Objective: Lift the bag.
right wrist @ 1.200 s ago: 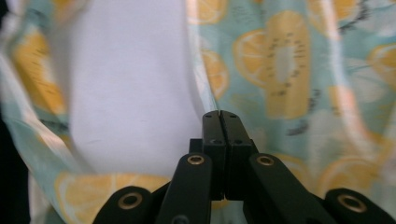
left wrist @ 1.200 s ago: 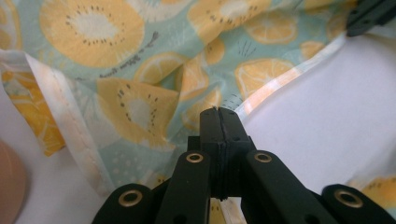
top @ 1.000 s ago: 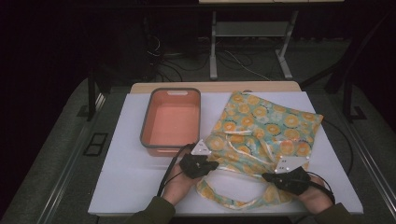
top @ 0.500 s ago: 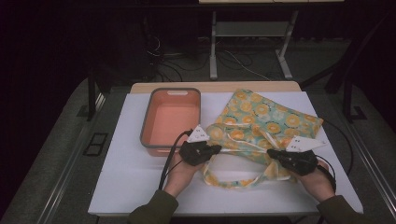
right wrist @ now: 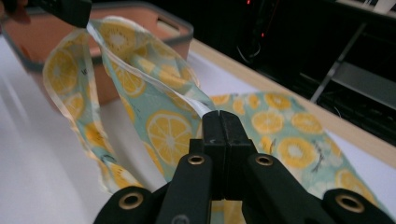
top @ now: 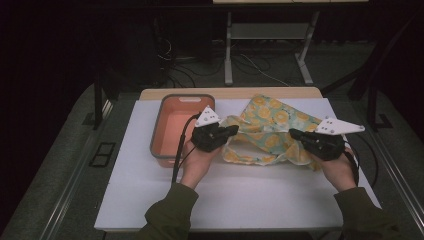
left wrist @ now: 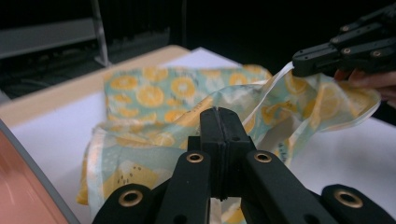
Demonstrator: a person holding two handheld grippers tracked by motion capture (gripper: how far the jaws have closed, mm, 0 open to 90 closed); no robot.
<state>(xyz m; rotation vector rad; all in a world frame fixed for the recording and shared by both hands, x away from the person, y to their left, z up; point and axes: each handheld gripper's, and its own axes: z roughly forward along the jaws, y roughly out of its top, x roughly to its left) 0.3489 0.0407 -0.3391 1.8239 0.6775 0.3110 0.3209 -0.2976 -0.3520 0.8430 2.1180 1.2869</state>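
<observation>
Two tools [top: 234,131] [top: 295,134] pinch the lemon-print cloth [top: 270,131]; right gripper view shows its edge.

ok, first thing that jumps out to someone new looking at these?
The lemon-print cloth, lifted off the white table at its near edge while the far part lies flat. The left gripper and right gripper are each shut on one end of that near edge. To the left sits a salmon-pink tub with a grey rim, beside the cloth.
</observation>
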